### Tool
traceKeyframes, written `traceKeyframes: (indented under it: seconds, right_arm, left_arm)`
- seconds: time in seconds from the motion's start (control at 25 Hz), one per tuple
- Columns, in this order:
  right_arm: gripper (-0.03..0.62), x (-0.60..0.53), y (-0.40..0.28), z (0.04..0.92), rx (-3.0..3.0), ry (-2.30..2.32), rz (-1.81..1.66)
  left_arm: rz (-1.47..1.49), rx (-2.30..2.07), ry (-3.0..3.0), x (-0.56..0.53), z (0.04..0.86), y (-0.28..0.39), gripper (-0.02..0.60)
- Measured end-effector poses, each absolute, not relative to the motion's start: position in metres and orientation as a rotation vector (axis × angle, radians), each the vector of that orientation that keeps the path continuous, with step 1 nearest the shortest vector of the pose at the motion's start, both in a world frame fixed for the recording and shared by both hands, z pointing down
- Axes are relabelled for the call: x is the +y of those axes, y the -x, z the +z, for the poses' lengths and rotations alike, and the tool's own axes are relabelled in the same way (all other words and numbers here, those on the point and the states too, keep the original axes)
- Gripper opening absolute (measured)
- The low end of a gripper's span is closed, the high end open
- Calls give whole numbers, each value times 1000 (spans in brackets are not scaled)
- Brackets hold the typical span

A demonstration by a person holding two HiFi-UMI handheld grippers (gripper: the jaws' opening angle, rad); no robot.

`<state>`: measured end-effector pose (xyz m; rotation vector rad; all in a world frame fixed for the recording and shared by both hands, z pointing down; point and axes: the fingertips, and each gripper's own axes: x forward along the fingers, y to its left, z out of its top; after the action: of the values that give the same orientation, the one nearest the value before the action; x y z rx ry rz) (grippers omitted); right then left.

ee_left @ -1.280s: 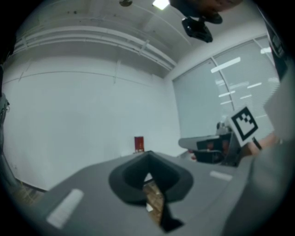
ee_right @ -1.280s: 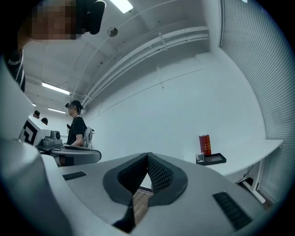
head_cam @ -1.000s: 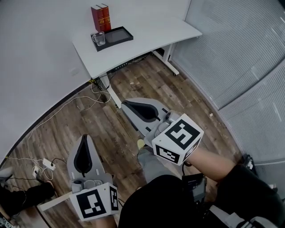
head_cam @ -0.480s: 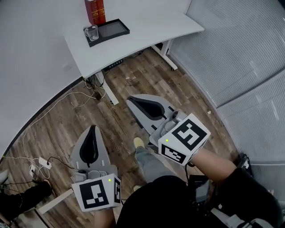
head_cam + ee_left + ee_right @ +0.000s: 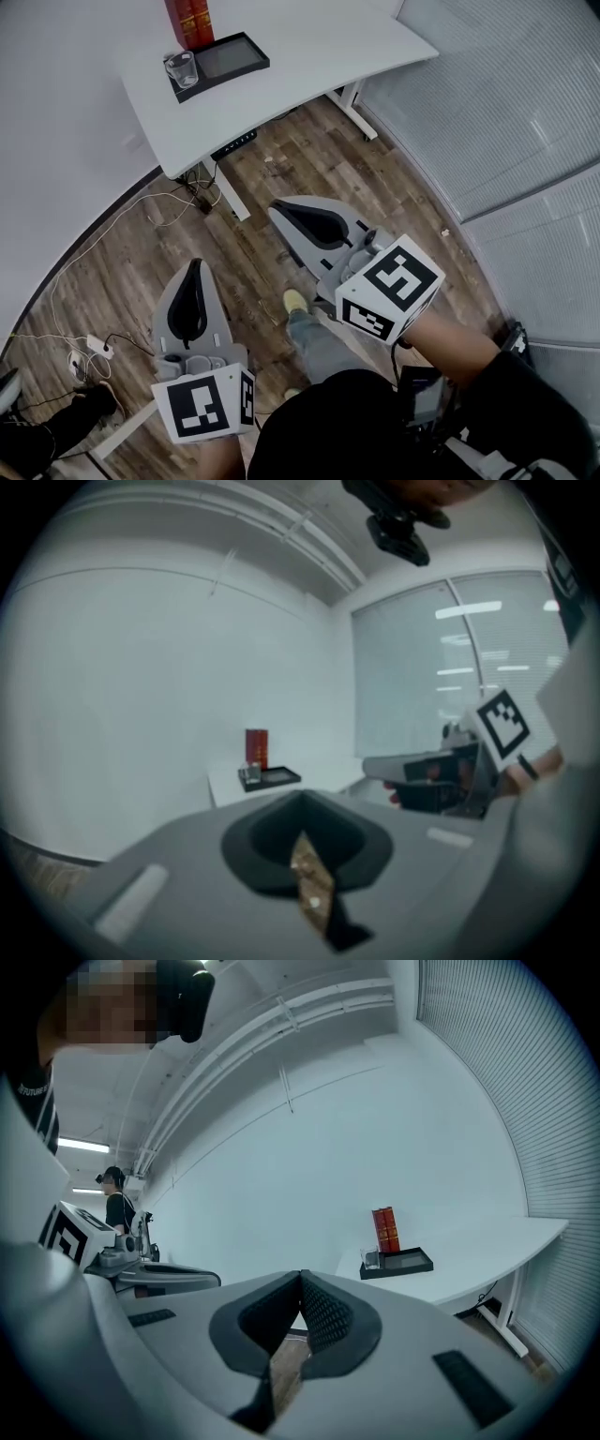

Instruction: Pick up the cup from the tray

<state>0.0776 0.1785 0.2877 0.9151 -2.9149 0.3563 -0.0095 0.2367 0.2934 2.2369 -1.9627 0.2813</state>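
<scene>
While the desk (image 5: 309, 47) drew nearer, left gripper (image 5: 194, 279) and right gripper (image 5: 292, 216) stayed closed, empty; cup (image 5: 181, 67) sat on far tray (image 5: 232, 58), approach unfinished.

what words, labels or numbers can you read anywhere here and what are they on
Nothing reads clearly.
Red boxes on the desk: gold print, too small and blurred to read.
Left marker cube and right marker cube: black-and-white square patterns, no letters.
Dark sleeve in the right gripper view: white print, cut off and too small to read.
</scene>
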Motion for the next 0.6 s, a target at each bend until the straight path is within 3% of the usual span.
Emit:
traceKeyframes:
  seconds: [0.6]
  right_arm:
    - [14,123,-70,293,-2929,-845,427]
  left_arm:
    - [319,-2035,-2149,189,288,22,0]
